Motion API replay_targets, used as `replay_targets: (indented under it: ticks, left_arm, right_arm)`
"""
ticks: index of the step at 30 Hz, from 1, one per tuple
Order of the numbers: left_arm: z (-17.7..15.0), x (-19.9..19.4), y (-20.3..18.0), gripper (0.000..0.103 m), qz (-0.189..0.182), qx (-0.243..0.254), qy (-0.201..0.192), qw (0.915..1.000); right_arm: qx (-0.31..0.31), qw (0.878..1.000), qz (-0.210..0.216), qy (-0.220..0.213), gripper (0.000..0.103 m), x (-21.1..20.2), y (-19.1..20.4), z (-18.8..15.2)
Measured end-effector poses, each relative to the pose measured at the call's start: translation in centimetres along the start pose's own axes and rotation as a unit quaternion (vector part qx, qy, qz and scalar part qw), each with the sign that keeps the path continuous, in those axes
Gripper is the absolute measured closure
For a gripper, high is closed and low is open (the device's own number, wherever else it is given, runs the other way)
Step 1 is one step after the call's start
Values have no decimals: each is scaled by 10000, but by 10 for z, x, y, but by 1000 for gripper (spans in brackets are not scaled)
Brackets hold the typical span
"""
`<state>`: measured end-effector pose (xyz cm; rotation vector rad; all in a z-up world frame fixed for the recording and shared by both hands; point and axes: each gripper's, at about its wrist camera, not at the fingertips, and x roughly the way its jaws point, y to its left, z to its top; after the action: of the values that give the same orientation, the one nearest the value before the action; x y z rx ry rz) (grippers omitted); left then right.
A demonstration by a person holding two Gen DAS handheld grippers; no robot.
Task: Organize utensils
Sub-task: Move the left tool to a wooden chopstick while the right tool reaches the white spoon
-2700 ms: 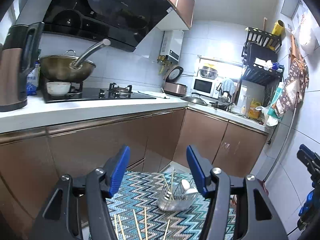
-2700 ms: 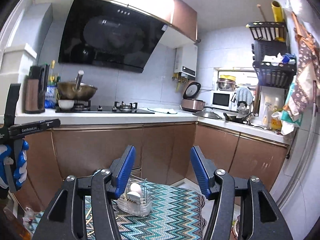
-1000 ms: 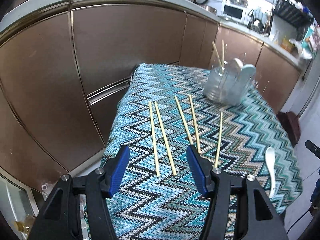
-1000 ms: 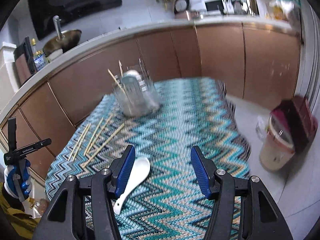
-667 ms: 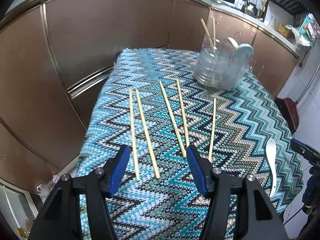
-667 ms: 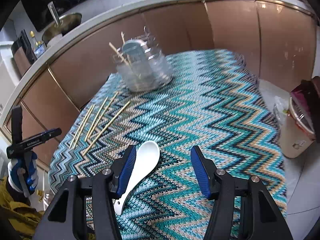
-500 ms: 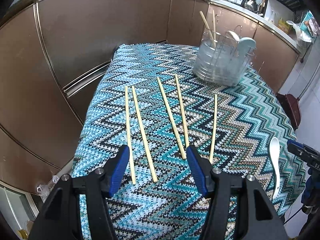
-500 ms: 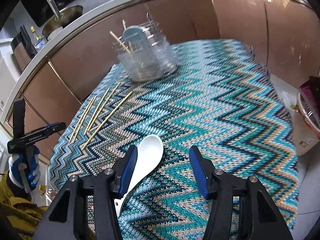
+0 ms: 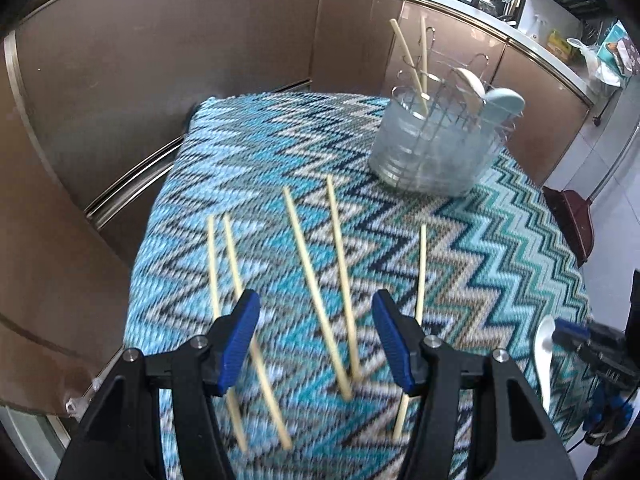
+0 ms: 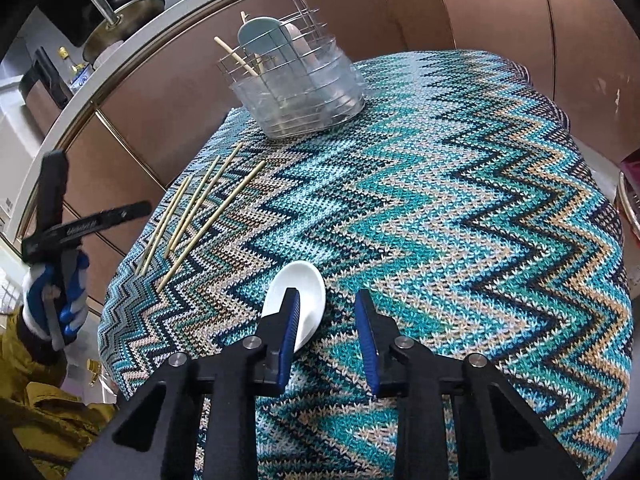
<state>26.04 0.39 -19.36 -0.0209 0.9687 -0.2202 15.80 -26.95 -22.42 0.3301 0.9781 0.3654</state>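
1. We see the left gripper [image 9: 316, 336] at the bottom centre of the left wrist view, its jaws spread wide over the zigzag cloth [image 9: 500, 248] and clamping nothing.
2. Five loose chopsticks [image 9: 316, 292] lie on the cloth in the lower middle of that view; the middle pair runs down between the blue pads [image 9: 240, 336], though we cannot tell whether the pads touch them.
3. The utensil holder [image 9: 436, 152], a clear tub with a wire frame, stands at the upper right of the frame with two chopsticks and two spoons in it.
4. In the right wrist view, the right gripper [image 10: 326, 332] sits at the bottom centre; its jaws have just been closing but a gap remains between them and they grip nothing.
5. The white spoon [image 10: 296, 300] lies on the cloth just left of centre, its bowl partly behind the left pad rather than between the two.
6. A gloved hand [image 10: 56, 300] at the left edge holds the other gripper.
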Motion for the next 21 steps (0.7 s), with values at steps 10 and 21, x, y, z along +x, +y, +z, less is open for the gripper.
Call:
replay_targets:
  ticks: [10,21]
  left_arm:
    - [58,61,-4,63,-455,-50,531,9975]
    - [88,120,-4,80,-510,-199,1387,9888]
  right_arm:
    - [-102,9998,122,143,77,16,0,11]
    - [-223,9983,378,384,78,32,-1,22]
